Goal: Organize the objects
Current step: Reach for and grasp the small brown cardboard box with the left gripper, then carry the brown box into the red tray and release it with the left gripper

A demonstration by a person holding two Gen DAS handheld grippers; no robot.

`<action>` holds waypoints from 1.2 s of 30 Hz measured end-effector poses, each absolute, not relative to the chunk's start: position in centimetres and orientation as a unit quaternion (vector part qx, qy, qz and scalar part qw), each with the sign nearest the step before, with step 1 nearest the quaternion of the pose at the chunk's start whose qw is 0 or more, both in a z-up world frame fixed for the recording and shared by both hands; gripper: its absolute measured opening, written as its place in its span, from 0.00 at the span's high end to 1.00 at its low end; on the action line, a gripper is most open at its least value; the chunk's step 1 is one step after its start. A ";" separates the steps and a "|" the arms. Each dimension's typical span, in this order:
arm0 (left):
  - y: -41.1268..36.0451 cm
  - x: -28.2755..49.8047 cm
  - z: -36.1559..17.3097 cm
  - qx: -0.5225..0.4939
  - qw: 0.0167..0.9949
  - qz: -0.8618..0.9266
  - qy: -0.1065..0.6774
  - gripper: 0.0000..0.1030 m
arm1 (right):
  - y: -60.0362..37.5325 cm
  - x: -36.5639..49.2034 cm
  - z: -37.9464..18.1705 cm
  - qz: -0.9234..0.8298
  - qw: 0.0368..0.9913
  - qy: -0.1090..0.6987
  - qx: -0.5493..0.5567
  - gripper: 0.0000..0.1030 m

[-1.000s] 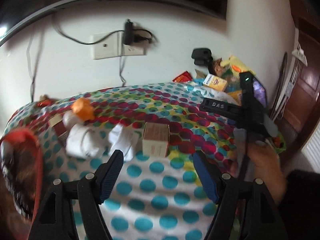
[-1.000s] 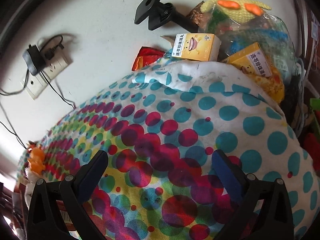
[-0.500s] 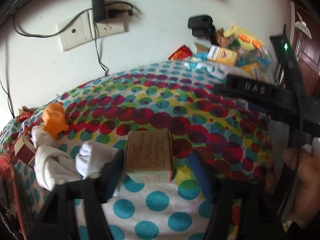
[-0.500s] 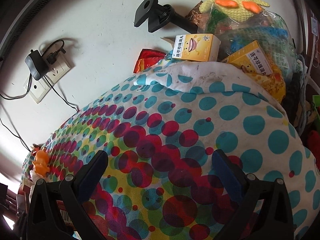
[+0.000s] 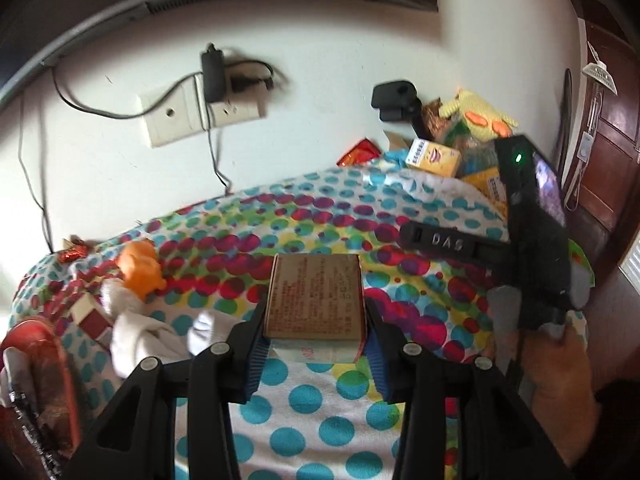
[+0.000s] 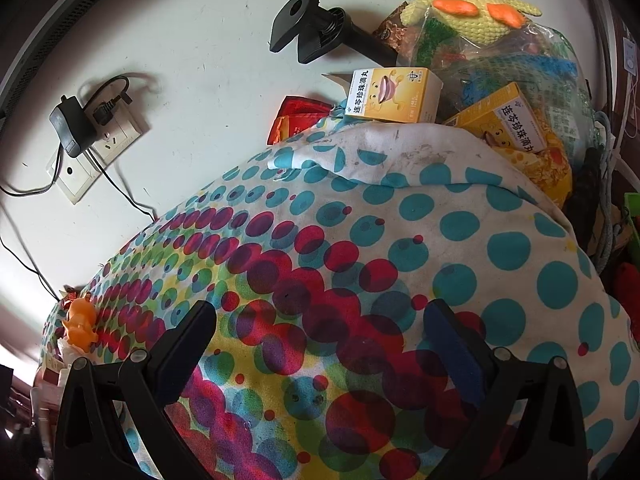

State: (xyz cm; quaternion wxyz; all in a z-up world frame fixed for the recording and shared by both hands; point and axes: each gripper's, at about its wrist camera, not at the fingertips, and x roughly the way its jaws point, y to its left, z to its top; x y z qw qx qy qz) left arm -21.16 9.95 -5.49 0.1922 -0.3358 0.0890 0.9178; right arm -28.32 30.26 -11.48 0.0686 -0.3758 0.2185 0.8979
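1. The left gripper (image 5: 315, 334) had just been closing, and its blue pads sat against both sides of a brown cardboard box (image 5: 316, 298) – a grip, by the look of it. The box stood on the polka-dot cover (image 5: 320, 400), near its middle.

2. Just left of the box lay crumpled white socks (image 5: 140, 336), one touching the left finger. Behind them sat an orange toy (image 5: 141, 267) and a small red-and-white box (image 5: 93, 317).

3. At the left edge was a red-rimmed thing (image 5: 36, 372), too blurred to name.

4. The right gripper (image 6: 320, 328) hung over bare cover with its jaws spread wide – nothing between them. In the left view its black body (image 5: 532, 240) and the hand (image 5: 556, 384) on it stood to the right of the box.

5. At the far end of the cover was a heap: two yellow medicine boxes (image 6: 394, 94), a knitted yellow duck (image 6: 476, 12), a red packet (image 6: 298, 118) and a black clamp (image 6: 308, 28).

6. A wall socket (image 5: 200, 114) with a plugged-in charger was behind.
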 end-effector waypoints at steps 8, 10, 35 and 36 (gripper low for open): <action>6.2 -19.0 -1.8 -0.308 0.133 0.938 0.089 0.58 | 30.2 -28.4 -11.5 0.898 0.069 0.217 -0.377 0.00; 4.0 -18.6 -0.6 -0.300 0.110 0.944 0.084 0.58 | 30.2 -28.4 -11.5 0.898 0.068 0.218 -0.376 0.00; -25.3 -8.8 2.5 -0.315 -0.137 0.939 0.014 0.57 | 30.2 -28.4 -11.5 0.898 0.069 0.215 -0.378 0.00; -26.0 -8.4 2.4 -0.316 -0.142 0.938 0.008 0.57 | 30.1 -28.4 -11.5 0.898 0.069 0.215 -0.378 0.00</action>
